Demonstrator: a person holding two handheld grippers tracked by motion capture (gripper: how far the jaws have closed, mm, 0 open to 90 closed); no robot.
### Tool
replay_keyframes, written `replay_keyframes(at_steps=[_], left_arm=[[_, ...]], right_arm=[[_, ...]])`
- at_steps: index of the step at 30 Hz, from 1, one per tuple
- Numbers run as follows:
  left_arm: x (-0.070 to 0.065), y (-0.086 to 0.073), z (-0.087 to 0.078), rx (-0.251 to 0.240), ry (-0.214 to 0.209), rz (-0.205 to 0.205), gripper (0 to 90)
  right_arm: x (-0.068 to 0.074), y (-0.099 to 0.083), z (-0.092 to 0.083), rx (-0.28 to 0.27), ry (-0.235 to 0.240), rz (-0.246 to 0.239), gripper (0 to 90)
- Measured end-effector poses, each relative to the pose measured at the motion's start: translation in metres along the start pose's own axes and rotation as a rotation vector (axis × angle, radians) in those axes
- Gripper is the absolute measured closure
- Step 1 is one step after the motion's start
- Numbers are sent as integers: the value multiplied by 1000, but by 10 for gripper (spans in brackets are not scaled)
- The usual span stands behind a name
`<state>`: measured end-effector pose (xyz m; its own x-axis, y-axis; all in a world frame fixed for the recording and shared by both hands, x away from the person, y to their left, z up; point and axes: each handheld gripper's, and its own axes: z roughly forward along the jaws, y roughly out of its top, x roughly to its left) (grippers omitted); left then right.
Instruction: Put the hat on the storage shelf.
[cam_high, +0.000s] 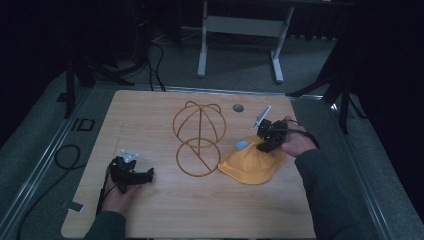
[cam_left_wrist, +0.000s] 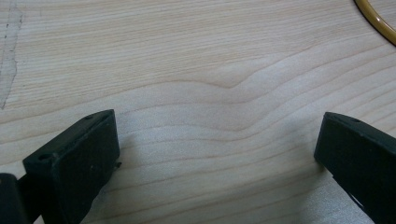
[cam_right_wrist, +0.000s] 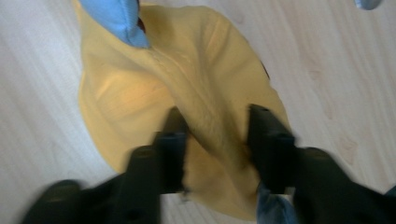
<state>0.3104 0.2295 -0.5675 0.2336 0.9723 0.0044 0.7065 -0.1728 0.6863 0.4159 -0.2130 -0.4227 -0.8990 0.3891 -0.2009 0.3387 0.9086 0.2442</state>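
Observation:
A yellow cloth hat with a light blue patch lies flat on the wooden table, right of centre. My right gripper comes down on the hat's far right part. In the right gripper view, a raised fold of the yellow hat sits between the two black jaws of the right gripper, which press on it from both sides. The blue patch is at the top of that view. My left gripper rests near the front left, open over bare wood.
A golden wire hat stand, with a domed frame above a ring base, stands at the table's centre, just left of the hat. Its ring edge shows in the left gripper view. A small grey disc lies near the far edge.

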Motion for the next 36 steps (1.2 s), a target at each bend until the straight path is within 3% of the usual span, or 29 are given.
replay_keyframes(at_steps=[4,8,12,21,36], left_arm=[[0,0,0,-1,-1,0,1],[0,0,0,-2,-1,1,2],[0,0,0,-3,-1,0,2],[0,0,0,-1,-1,3,2],[0,0,0,-2,-1,0,2]], right_arm=[[2,2,0,19,15,-19,803],[4,3,-4,18,6,-34,837],[3,2,-9,-1,-3,-19,841],[-3,-2,-24,-90,-11,81,845],[-12,-5,-45,-222,-68,234,845]])
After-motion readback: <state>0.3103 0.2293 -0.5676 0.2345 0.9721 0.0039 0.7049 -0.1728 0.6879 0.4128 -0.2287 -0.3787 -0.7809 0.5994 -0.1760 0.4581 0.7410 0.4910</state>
